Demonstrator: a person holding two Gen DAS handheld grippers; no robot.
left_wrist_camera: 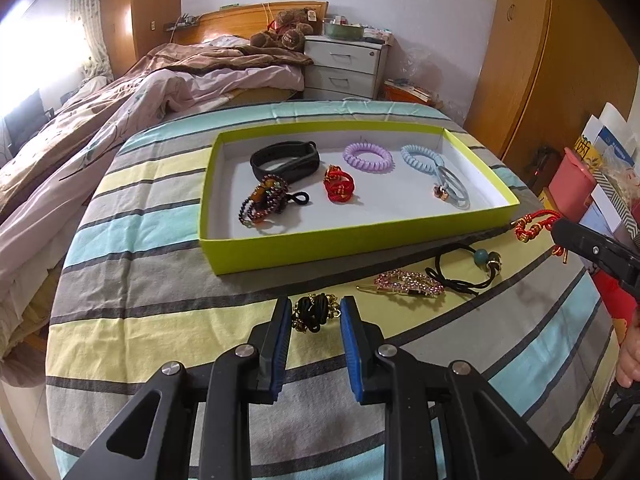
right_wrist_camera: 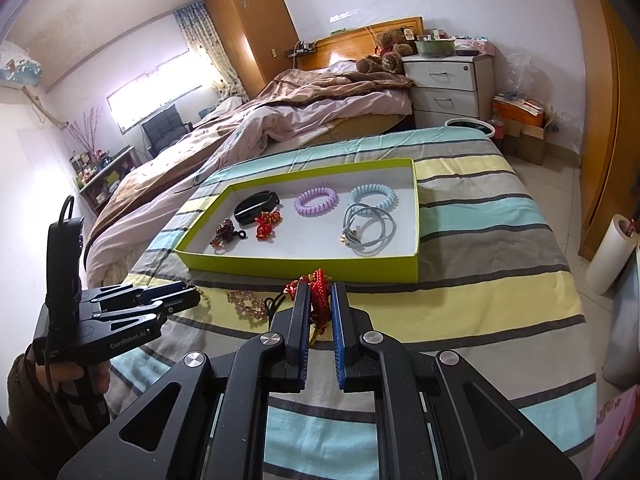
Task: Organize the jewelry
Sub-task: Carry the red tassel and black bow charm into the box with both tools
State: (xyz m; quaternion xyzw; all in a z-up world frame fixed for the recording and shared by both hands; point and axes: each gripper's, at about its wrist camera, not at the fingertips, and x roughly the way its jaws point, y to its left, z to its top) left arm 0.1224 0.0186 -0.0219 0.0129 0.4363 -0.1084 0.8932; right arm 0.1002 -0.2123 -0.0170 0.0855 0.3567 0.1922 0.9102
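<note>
At the bottom centre of the right view, the right gripper point(right_wrist_camera: 320, 300) is clamped on the red cord bracelet point(right_wrist_camera: 319, 286); lift it clear over the tray's point(right_wrist_camera: 304, 266) near wall before releasing. The left gripper point(left_wrist_camera: 314, 312) stands apart around a black-and-gold hair tie point(left_wrist_camera: 316, 312).

A red braided cord point(right_wrist_camera: 318, 300) is clamped between the right gripper point(right_wrist_camera: 319, 312) fingers, before the green tray point(right_wrist_camera: 304, 262).

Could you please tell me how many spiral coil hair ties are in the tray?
2: a purple coil mid-back of the green tray, and a blue coil to its right.
</note>
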